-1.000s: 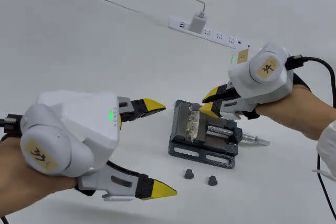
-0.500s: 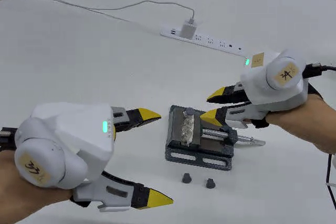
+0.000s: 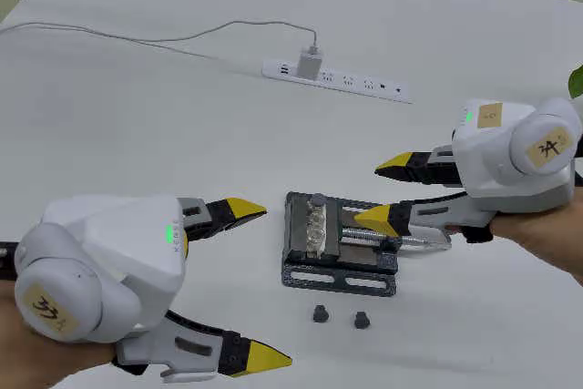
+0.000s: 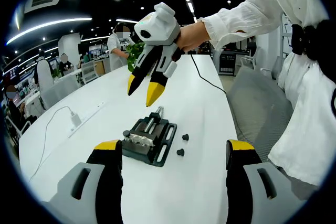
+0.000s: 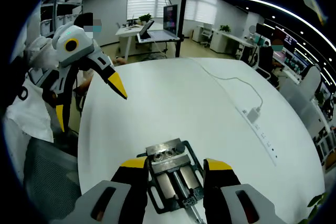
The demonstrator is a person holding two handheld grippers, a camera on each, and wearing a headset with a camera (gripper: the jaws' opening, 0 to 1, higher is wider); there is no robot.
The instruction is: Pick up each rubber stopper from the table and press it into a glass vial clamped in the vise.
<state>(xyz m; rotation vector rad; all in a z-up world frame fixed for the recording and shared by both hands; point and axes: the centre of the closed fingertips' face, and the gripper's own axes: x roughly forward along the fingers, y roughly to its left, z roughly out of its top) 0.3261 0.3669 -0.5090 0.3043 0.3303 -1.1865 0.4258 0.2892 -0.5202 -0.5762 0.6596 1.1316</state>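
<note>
Matt white table, metal vise

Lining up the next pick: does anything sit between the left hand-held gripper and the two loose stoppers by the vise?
Nothing visible. Bare table lies between the open left hand-held gripper and both stoppers; the vise stands off that line.

Dark grey vise sits flat on the table with clear glass vials clamped in a row. The vial at the 12 o'clock end carries a grey capped stopper. At the vise's 6 o'clock, two dark loose stoppers stand side by side, not touching: left stopper, right stopper.
</note>
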